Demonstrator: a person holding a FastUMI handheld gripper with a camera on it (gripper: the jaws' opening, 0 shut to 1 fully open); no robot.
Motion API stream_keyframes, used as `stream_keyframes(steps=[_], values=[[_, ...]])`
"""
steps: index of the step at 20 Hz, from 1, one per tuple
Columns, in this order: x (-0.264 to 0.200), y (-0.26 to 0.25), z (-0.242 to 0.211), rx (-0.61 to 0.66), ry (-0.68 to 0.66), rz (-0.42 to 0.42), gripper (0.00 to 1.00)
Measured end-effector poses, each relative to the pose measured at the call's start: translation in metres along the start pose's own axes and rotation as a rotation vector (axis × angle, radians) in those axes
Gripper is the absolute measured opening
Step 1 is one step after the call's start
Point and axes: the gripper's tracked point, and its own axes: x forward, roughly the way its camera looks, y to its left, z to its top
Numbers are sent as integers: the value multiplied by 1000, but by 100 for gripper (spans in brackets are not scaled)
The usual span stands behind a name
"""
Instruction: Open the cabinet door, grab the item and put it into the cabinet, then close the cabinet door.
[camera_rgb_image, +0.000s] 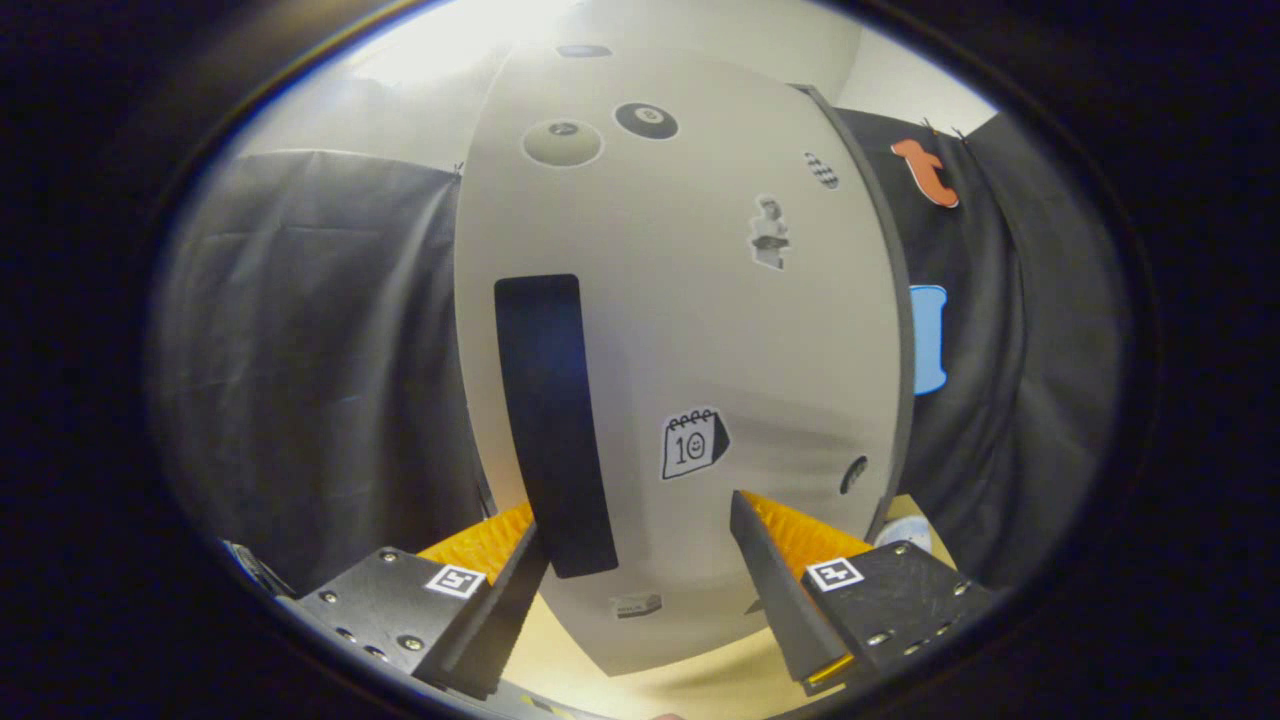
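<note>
Cabinet door (690, 330), pale, stood centre frame, close ahead of the gripper (640, 560). A long dark handle (553, 425) ran down the door's left-of-centre part, its lower end just beside the left finger (500, 590). Jaws were spread apart, grasping nothing; the right finger (775, 580) sat lower right of centre, apart from the handle. Stickers dotted the door: a calendar sticker (690, 443) between and just above the fingers, two ball stickers (646, 120) in the upper centre. A light tabletop (620, 680) showed at bottom centre. A small round pale object (905, 532) lay lower right beyond the right finger, possibly the item; too hidden to tell.
</note>
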Motion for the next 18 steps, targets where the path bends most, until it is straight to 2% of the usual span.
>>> stream_keyframes(steps=[5, 9, 18], values=[[60, 20, 4, -17, -19, -86, 100], [63, 26, 10, -97, -46, -159, 100], [70, 28, 15, -94, -94, -250, 100]])
